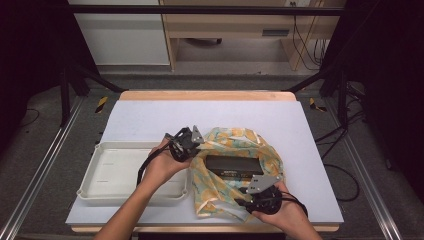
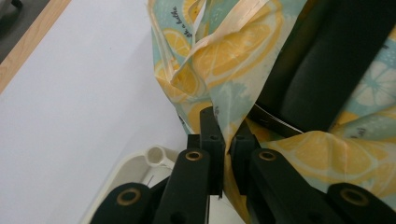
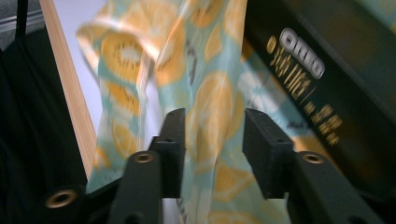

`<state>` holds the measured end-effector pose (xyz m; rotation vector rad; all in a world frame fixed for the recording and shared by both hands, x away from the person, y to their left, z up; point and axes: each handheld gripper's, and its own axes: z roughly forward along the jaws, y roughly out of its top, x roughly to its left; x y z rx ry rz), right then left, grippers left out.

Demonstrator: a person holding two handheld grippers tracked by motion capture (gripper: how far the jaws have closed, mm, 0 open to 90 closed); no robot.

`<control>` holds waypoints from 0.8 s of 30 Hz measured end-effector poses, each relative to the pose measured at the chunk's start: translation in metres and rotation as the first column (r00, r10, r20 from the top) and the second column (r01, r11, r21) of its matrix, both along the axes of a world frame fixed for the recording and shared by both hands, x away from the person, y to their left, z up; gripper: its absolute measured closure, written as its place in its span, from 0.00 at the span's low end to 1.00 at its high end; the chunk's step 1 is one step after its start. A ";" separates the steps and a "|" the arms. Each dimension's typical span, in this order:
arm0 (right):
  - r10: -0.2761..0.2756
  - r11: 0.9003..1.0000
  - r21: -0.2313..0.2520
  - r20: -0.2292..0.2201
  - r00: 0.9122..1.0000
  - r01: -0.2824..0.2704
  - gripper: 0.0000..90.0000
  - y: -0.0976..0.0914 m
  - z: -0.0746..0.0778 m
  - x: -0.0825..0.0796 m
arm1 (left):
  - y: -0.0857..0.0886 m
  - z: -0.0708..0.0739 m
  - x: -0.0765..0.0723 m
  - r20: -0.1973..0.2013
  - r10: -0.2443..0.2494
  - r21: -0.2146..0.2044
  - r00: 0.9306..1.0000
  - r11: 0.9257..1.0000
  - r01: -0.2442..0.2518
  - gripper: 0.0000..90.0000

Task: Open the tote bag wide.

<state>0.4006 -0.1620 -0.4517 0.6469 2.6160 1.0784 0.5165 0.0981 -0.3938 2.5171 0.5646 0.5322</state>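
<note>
A lemon-print cloth in teal and yellow lies bunched around a black box with pale lettering at the middle of the table. My left gripper is at the cloth's left edge, and in the left gripper view it is shut on a fold of the cloth beside the box. My right gripper sits at the cloth's near edge. In the right gripper view it stands open, with a strip of cloth hanging loose between its jaws and the box to the right.
A white plastic tray lies left of the cloth, under my left forearm; its corner is just below the left jaws. The white table mat has a wooden edge close to the right gripper.
</note>
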 end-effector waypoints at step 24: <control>0.049 0.996 -0.070 -0.021 0.999 -0.051 1.00 0.087 -0.003 0.030 | -0.004 -0.009 0.005 -0.014 0.005 0.027 1.000 1.000 -0.005 0.97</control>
